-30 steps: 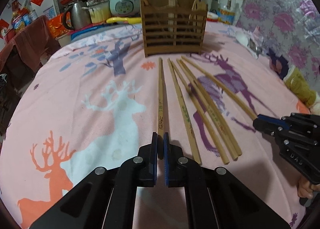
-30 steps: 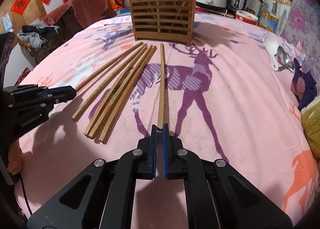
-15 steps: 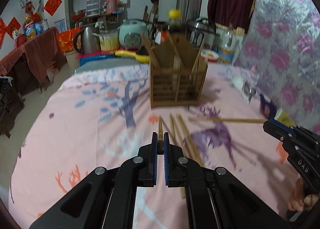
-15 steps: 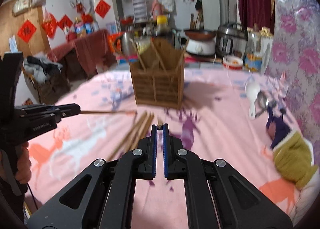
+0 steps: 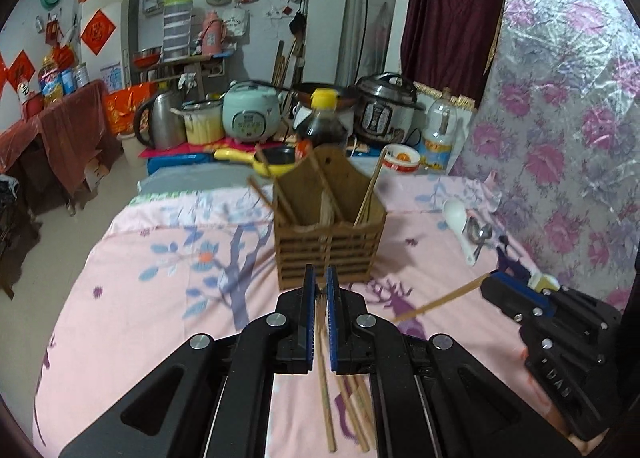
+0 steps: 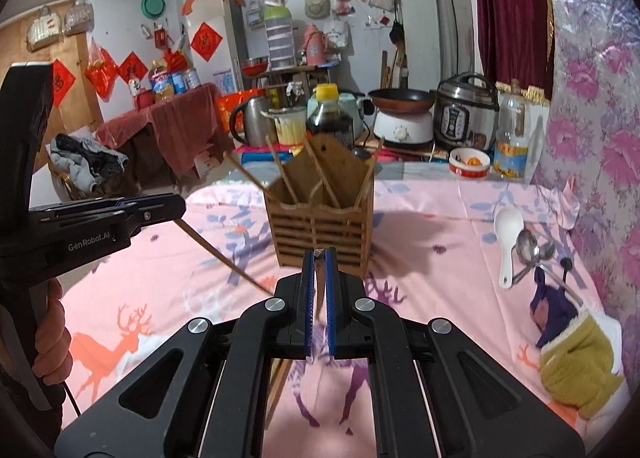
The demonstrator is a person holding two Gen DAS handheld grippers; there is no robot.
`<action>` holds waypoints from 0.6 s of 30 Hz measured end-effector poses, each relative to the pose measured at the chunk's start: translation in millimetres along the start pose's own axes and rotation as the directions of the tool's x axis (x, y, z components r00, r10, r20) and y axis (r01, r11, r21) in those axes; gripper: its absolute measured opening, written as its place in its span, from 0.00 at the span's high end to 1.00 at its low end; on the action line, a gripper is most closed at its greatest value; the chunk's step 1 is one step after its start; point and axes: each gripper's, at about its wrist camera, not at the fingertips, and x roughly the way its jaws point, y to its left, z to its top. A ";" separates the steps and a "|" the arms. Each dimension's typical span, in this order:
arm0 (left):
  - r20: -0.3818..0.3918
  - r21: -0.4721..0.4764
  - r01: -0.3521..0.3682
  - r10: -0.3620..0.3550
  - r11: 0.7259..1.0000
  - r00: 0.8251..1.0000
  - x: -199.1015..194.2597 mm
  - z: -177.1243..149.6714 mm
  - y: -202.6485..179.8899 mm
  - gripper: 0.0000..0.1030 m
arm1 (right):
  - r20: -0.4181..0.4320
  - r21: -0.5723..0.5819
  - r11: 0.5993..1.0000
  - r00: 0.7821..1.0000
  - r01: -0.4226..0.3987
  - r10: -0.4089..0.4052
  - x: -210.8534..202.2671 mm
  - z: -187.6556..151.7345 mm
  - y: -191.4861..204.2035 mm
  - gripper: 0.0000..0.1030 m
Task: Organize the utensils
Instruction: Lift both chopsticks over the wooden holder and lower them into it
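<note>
A slatted wooden utensil holder (image 5: 329,248) stands upright on the pink table with several chopsticks in it; it also shows in the right wrist view (image 6: 320,224). My left gripper (image 5: 318,290) is shut on a chopstick (image 6: 222,258) that hangs down towards the table. My right gripper (image 6: 319,258) is shut on a second chopstick (image 5: 440,300) that also slants down. Both grippers are raised above the table, short of the holder. Several loose chopsticks (image 5: 354,414) lie on the cloth below my left gripper.
A white spoon (image 6: 507,236) and metal spoons (image 6: 534,250) lie on the right of the table. A purple and yellow cloth toy (image 6: 568,334) sits by the right edge. A soy sauce bottle (image 6: 330,118), cookers and a kettle stand behind the holder.
Both grippers have lifted their chopsticks off the cloth and risen. The chopsticks now hang tip down, and the views have tilted up from the table to the room.
</note>
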 end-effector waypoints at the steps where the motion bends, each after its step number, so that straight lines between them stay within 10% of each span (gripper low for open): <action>1: 0.006 0.008 0.002 -0.002 1.000 1.000 -0.7 6.6 -3.2 0.94 | 0.008 -0.003 1.000 1.000 0.000 0.000 -0.5 4.4 0.0 0.94; 18: 0.179 -0.031 -0.009 0.014 0.999 0.984 -13.7 78.0 -0.5 0.94 | 0.225 0.071 0.997 0.974 -0.011 -0.005 -7.3 77.0 -12.1 0.94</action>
